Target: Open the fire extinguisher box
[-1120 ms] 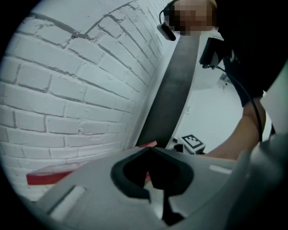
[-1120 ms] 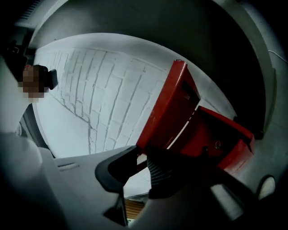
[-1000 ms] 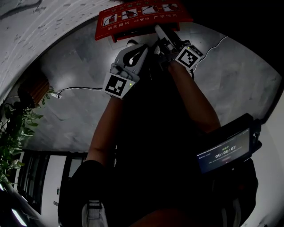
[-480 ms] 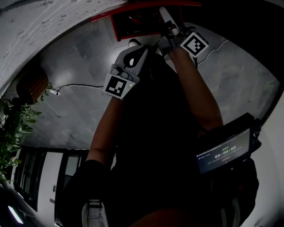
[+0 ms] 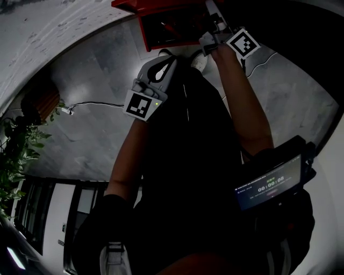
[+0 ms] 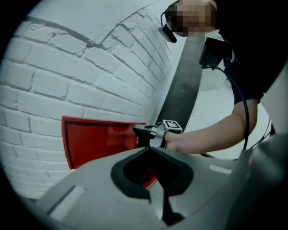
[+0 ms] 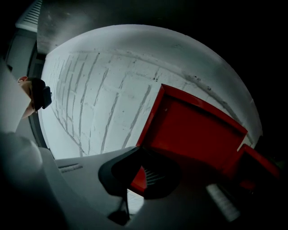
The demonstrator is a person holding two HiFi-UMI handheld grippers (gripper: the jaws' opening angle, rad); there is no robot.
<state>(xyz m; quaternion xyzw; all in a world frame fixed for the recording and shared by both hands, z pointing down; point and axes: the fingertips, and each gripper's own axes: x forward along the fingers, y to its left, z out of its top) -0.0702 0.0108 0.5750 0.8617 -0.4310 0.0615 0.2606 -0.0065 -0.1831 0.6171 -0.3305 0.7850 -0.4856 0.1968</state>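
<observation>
A red fire extinguisher box (image 5: 143, 33) sits open, just ahead of the left gripper (image 5: 171, 60) and below the tips of the right gripper (image 5: 210, 8). Its inside looks dark, and the contents cannot be made out. Its flat red lid (image 7: 193, 130) is swung up and tilted, with a raised rim around its edge. The lid's lower corner lies directly at the right gripper's tips.

The small screen (image 5: 269, 185) by my right arm shows a clock that reads 00:00:08. The tiny words above it are too small to read. My left cube (image 5: 141, 103) and right cube (image 5: 243, 44) carry black-and-white square marks, not words.
</observation>
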